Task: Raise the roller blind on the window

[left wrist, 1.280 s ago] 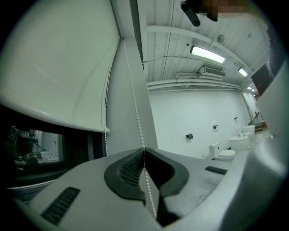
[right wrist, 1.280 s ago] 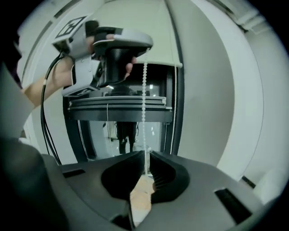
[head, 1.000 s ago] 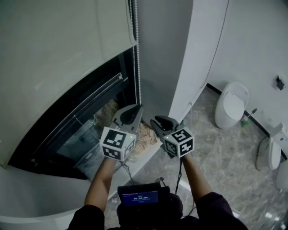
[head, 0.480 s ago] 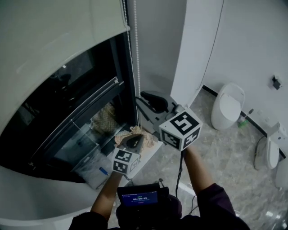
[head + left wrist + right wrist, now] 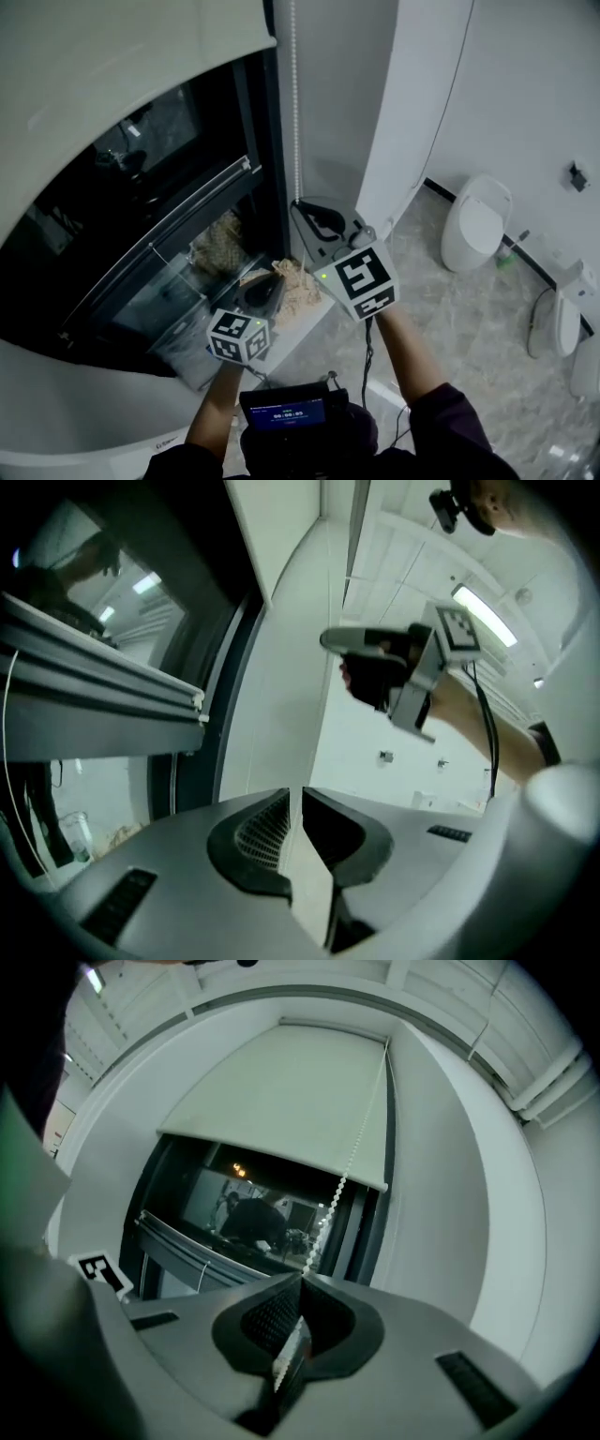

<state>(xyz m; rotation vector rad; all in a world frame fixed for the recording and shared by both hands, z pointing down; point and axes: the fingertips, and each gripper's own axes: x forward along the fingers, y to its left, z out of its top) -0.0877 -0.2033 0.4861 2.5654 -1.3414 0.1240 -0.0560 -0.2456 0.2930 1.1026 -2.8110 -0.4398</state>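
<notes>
The roller blind (image 5: 112, 66) is a smooth, matt cream sheet with a straight hem, hanging above and ahead of both tools over the upper part of the window (image 5: 141, 216), whose dark glass is glossy and sits in black frame rails. A bead chain (image 5: 295, 103) of small white balls drops straight down from the blind's right end to the right gripper (image 5: 302, 206). This gripper's grey, rounded jaws with their dark mesh-textured pads have just closed and now pinch the chain, which runs up and away from the tips (image 5: 300, 1281) towards the blind (image 5: 281, 1101). The left gripper (image 5: 274, 277) sits below and to the left of the right one. Its jaws (image 5: 294, 791) stand a narrow slit apart with nothing visible between them, and they face a plain white wall (image 5: 281, 667). Behind and to the right of the tools, a white oval toilet (image 5: 476, 220) stands on a polished, grey-veined stone floor (image 5: 450, 319). A second ago the two grippers were side by side, the left one slightly higher and nearer the chain. Since then the left has dropped and the right has come up to the chain. More dark glass now shows under the hem in the head view.
</notes>
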